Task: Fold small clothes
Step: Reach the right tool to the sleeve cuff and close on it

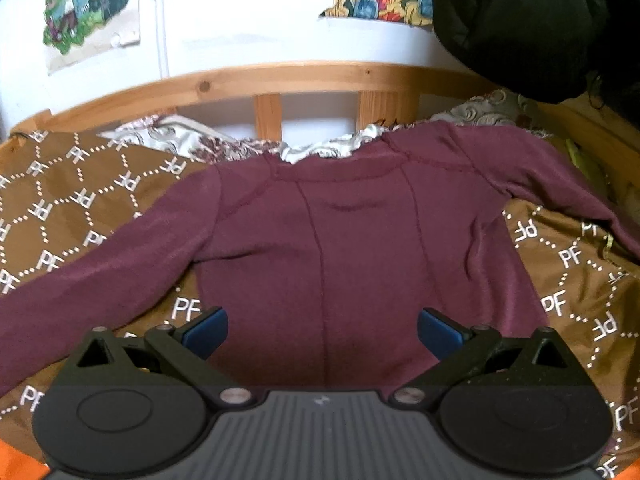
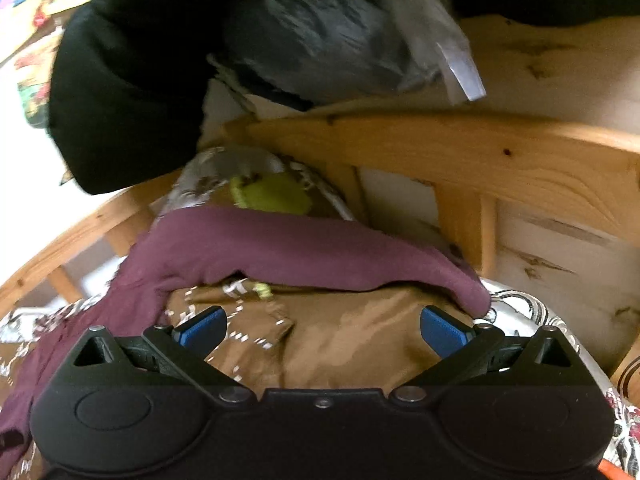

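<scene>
A small maroon long-sleeved top (image 1: pixel 340 240) lies spread flat on a brown patterned cover (image 1: pixel 72 208), neck toward the wooden rail, both sleeves stretched out sideways. My left gripper (image 1: pixel 322 330) is open and empty, its blue pads above the top's lower hem. My right gripper (image 2: pixel 323 330) is open and empty, hovering over brown cover (image 2: pixel 352 336) just in front of the top's right sleeve (image 2: pixel 304 252), whose cuff lies by the right pad.
A wooden bed rail (image 1: pixel 248 84) runs along the back and right side (image 2: pixel 440 148). A black garment (image 1: pixel 532 24) hangs over the right corner. A floral sheet (image 1: pixel 172 136) and a yellow-green item (image 2: pixel 276 196) lie by the rail.
</scene>
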